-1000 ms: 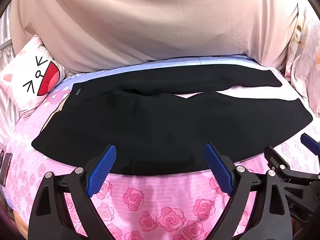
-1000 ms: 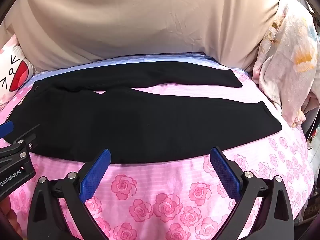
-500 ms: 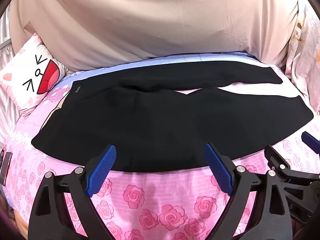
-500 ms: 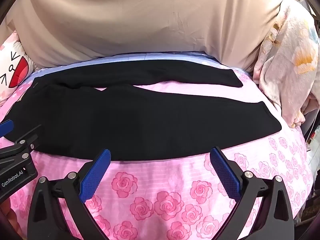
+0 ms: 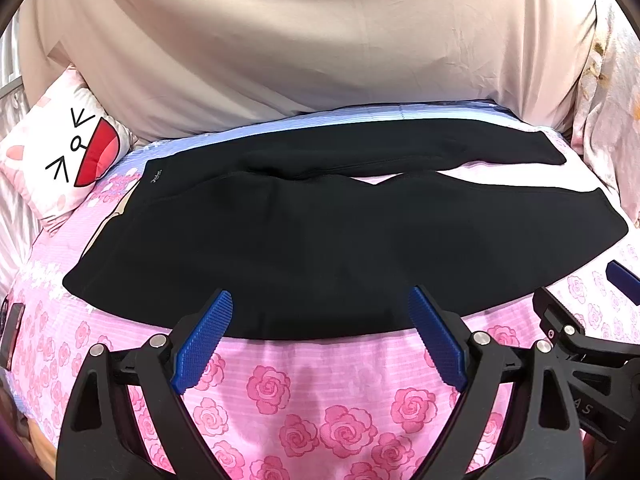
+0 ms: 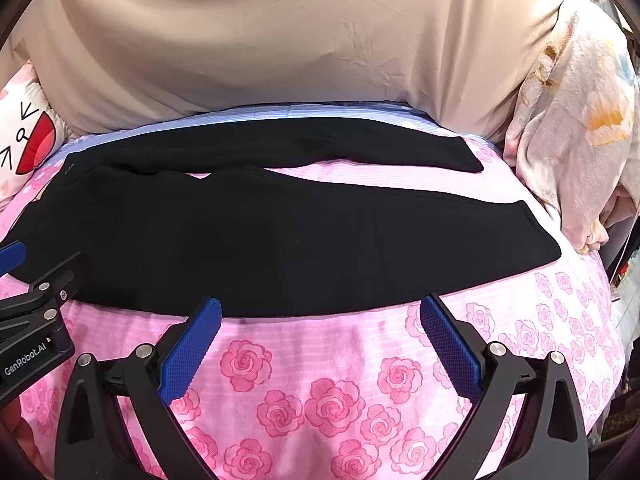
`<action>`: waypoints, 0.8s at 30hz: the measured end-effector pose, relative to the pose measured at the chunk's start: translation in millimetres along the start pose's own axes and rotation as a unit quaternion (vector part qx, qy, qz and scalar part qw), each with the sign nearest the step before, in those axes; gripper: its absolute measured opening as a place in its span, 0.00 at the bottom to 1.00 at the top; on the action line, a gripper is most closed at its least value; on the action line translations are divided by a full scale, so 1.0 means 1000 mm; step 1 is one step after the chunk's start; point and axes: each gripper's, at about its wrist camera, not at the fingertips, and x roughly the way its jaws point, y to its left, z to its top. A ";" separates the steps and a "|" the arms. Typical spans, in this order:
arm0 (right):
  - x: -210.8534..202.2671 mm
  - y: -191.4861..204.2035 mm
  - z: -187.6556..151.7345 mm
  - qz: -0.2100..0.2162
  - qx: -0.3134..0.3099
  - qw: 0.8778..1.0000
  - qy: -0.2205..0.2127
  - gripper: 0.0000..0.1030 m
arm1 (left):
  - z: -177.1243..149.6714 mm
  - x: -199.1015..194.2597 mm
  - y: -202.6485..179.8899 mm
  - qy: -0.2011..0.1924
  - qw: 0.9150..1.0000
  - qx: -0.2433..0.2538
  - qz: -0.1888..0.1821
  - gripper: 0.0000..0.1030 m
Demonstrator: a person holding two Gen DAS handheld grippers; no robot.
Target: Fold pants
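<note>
Left wrist view: we find the left gripper [image 5: 320, 316] with jaws spread and empty above the near edge of the bed [image 5: 304, 396], the right gripper [image 6: 320, 320] likewise spread and empty. Beyond, the black pants [image 5: 304, 240] lie flat across the bed's middle, legs splayed toward its right edge, waistband near the cartoon pillow [image 5: 60, 152]. We judge the risk to be pinching the rose sheet with the hem, dragging both.

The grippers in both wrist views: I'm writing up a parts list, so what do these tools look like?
Both look alike. The left tool and the right tool each have a matte black, angular plastic frame with triangular cut-outs, round silver pivot screws, and two long fingers faced with ribbed blue pads. In the right wrist view, white "GenRobot.AI" lettering shows on the left tool's side. No cables or sleeves are visible.
</note>
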 end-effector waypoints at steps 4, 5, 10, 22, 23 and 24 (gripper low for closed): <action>0.000 0.001 0.000 0.000 -0.001 1.000 0.001 0.95 | -0.002 -0.001 0.001 0.000 1.000 0.001 0.000 0.85; 0.000 0.001 0.000 0.000 -0.002 1.000 0.002 0.95 | 0.003 0.001 0.001 0.002 1.000 0.000 0.001 0.85; 0.001 0.002 0.000 -0.001 -0.003 1.000 0.003 0.95 | 0.002 0.002 0.001 0.002 1.000 0.003 0.000 0.85; 0.003 0.003 -0.001 -0.002 -0.003 1.000 0.004 0.95 | 0.001 0.004 0.000 0.003 1.000 0.003 0.002 0.85; 0.002 0.003 -0.001 -0.001 -0.003 1.000 0.003 0.95 | 0.001 0.005 0.001 0.003 1.000 0.002 0.002 0.85; 0.003 0.003 -0.001 -0.001 -0.003 1.000 0.004 0.95 | 0.001 0.005 0.001 0.003 1.000 0.002 0.002 0.85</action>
